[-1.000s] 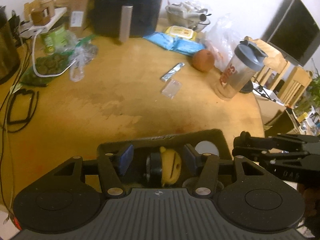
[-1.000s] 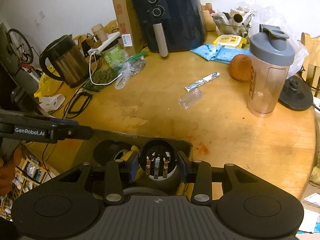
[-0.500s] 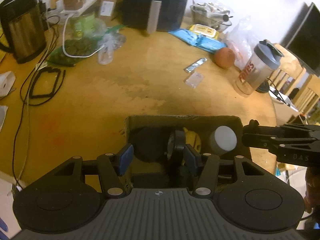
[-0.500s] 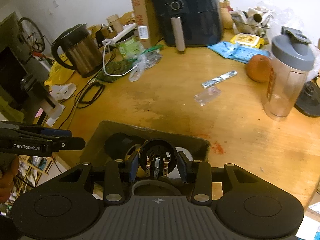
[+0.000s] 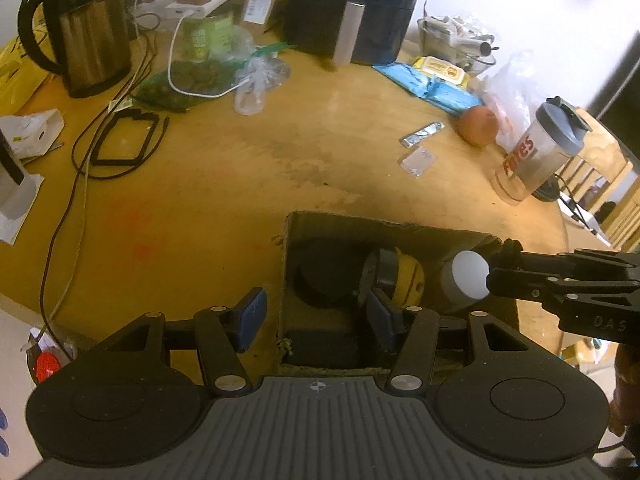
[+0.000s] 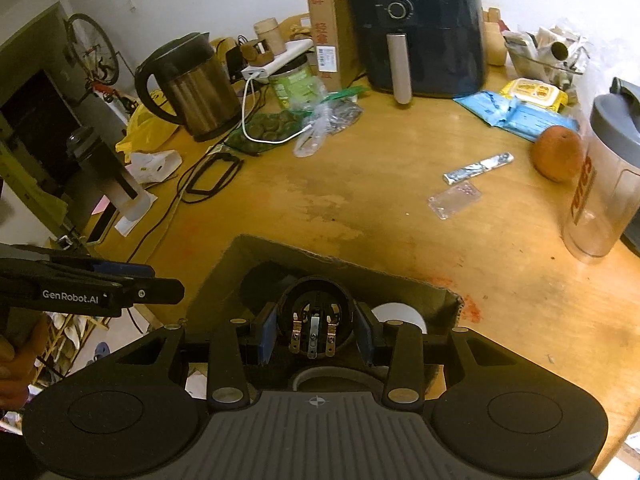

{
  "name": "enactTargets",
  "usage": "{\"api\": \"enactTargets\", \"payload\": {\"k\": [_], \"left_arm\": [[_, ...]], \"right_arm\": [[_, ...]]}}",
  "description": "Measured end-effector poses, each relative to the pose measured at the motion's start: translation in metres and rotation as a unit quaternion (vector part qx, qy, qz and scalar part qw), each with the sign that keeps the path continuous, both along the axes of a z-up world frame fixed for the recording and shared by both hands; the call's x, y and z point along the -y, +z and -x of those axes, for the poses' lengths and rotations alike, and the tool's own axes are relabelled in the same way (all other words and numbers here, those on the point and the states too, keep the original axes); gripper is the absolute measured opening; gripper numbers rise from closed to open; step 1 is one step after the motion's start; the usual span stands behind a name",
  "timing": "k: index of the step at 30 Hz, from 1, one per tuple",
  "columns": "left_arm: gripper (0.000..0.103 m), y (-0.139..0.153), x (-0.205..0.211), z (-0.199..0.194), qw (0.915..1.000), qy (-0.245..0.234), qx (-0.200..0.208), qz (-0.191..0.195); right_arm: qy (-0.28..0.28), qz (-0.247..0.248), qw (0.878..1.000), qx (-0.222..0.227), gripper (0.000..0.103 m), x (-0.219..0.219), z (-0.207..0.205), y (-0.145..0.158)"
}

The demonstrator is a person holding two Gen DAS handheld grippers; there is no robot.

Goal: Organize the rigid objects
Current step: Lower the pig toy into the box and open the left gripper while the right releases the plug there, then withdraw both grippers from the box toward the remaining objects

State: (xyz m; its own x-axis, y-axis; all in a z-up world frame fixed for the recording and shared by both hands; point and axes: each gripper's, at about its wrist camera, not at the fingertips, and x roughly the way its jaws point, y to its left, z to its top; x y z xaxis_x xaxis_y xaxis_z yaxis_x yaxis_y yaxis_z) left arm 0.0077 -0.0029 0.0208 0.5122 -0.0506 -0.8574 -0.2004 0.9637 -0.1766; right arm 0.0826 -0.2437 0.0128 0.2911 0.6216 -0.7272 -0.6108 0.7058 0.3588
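An open cardboard box (image 5: 384, 222) (image 6: 320, 254) sits at the near edge of the wooden table. Inside lie a black round thing (image 5: 324, 276), a yellow object (image 5: 408, 280) and a white-topped cylinder (image 5: 468, 276) (image 6: 394, 314). My left gripper (image 5: 316, 312) (image 6: 164, 280) is open and straddles the box's left wall without pinching it. My right gripper (image 6: 316, 330) (image 5: 500, 266) is shut on a black round part (image 6: 314, 320) with three metal contacts, held over the box. That part is hidden in the left wrist view.
At the back stand a steel kettle (image 5: 88, 28) (image 6: 196, 84) and a black air fryer (image 5: 360, 4) (image 6: 420, 28). A shaker bottle (image 5: 536, 152) (image 6: 604, 184) and an orange (image 5: 478, 126) are on the right. Black cables (image 5: 120, 144) lie on the left.
My left gripper has slid left from above the yellow object until the box's left wall stands between its fingers. My right gripper still holds the black part over the box.
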Motion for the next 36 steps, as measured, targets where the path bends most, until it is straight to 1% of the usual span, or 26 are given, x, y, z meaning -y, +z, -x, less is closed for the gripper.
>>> {"api": "enactTargets", "payload": {"k": [5, 7, 11, 13, 14, 15, 16, 17, 19, 21, 26, 32, 33, 35, 36], "left_arm": [[0.055, 0.0, -0.001, 0.006, 1.0, 0.007, 0.0, 0.001], [0.055, 0.0, -0.001, 0.008, 1.0, 0.01, 0.0, 0.001], [0.055, -0.001, -0.002, 0.011, 0.9999, 0.015, -0.001, 0.003], [0.055, 0.0, -0.002, 0.012, 0.9999, 0.015, 0.0, 0.003], [0.055, 0.0, -0.002, 0.013, 0.9999, 0.016, 0.0, 0.002], [0.055, 0.0, -0.002, 0.013, 0.9999, 0.017, 0.0, 0.002], [0.055, 0.0, -0.002, 0.014, 0.9999, 0.017, 0.0, 0.003], [0.055, 0.0, -0.002, 0.014, 0.9998, 0.017, 0.0, 0.003], [0.055, 0.0, -0.002, 0.015, 0.9998, 0.018, 0.0, 0.002], [0.055, 0.0, -0.002, 0.015, 0.9998, 0.019, 0.0, 0.002], [0.055, 0.0, -0.001, 0.013, 0.9999, 0.014, -0.003, 0.002], [0.055, -0.001, 0.002, 0.008, 1.0, 0.0, -0.005, 0.007], [0.057, -0.001, 0.003, 0.008, 1.0, -0.003, -0.006, 0.005], [0.078, -0.001, 0.005, 0.006, 0.9999, -0.007, -0.007, -0.004], [0.08, -0.001, 0.007, 0.006, 0.9999, -0.008, -0.002, -0.011]], "right_arm": [[0.004, 0.002, 1.0, -0.005, 0.043, -0.002, 0.002, -0.002], [0.003, -0.005, 1.0, -0.007, 0.043, -0.002, 0.003, -0.001], [0.008, -0.006, 1.0, 0.003, 0.044, -0.002, 0.005, 0.004], [0.009, 0.002, 1.0, 0.003, 0.044, -0.003, 0.006, 0.003], [0.011, 0.01, 1.0, 0.0, 0.052, -0.005, 0.006, 0.0], [0.017, 0.028, 0.999, -0.012, 0.077, -0.008, 0.005, -0.005], [0.025, 0.048, 0.998, -0.024, 0.089, -0.012, 0.005, -0.011], [0.029, 0.065, 0.997, -0.026, 0.097, -0.014, 0.006, -0.016], [0.026, 0.081, 0.996, -0.013, 0.098, -0.015, 0.01, -0.019], [0.022, 0.084, 0.996, -0.015, 0.103, -0.015, 0.011, -0.02], [0.01, 0.093, 0.995, -0.028, 0.103, -0.013, 0.006, -0.023], [-0.014, 0.104, 0.994, -0.023, 0.103, -0.008, 0.009, -0.026], [-0.017, 0.106, 0.994, -0.02, 0.103, -0.007, 0.009, -0.026], [-0.024, 0.109, 0.994, -0.012, 0.103, -0.005, 0.009, -0.026], [-0.029, 0.113, 0.993, -0.005, 0.103, -0.005, 0.009, -0.026]]}}
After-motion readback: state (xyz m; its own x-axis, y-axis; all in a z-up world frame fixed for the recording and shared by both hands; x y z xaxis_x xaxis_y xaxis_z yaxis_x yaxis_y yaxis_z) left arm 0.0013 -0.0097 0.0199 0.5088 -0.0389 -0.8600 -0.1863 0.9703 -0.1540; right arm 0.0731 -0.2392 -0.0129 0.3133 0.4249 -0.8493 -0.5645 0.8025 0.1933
